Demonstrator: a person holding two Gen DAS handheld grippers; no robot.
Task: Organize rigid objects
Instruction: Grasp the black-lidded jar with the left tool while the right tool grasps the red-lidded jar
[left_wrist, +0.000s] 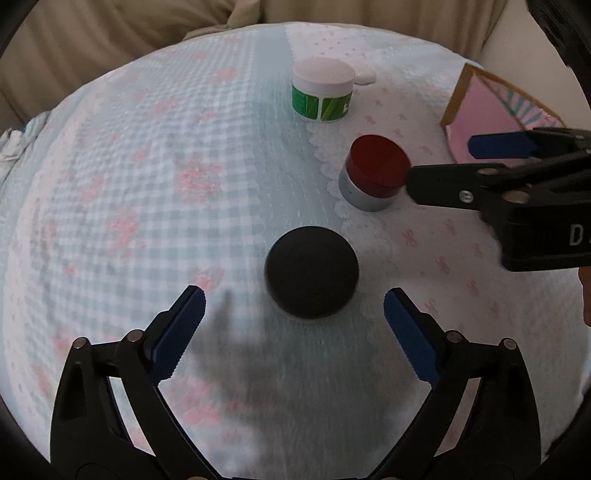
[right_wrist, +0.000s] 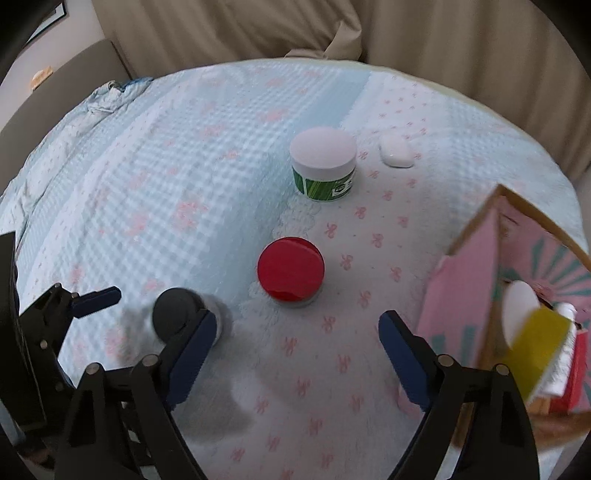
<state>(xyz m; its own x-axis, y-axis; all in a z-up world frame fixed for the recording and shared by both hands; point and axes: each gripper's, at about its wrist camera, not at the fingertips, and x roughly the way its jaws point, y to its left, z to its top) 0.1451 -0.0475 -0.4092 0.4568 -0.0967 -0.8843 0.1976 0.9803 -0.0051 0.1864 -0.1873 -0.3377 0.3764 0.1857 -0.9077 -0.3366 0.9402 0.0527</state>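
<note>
Partly done: pink box (right_wrist: 476, 295) at bed's right edge holds some items. Still loose mid-bed (right_wrist: 184, 166): black jar (left_wrist: 312, 271), red-lid jar (right_wrist: 290, 271), green tub (right_wrist: 323, 164), white case (right_wrist: 396, 150). Left tongs (left_wrist: 293, 308), right tongs (right_wrist: 297, 334): both apart, empty.

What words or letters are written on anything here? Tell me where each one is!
"D": a white letter on the black body of the right gripper, cut off at the picture's edge in the left wrist view.
Green jar: its label has a small white patch of print, too blurred to read.
Red-lidded jar, black-lidded jar, pink box: no readable text.
</note>
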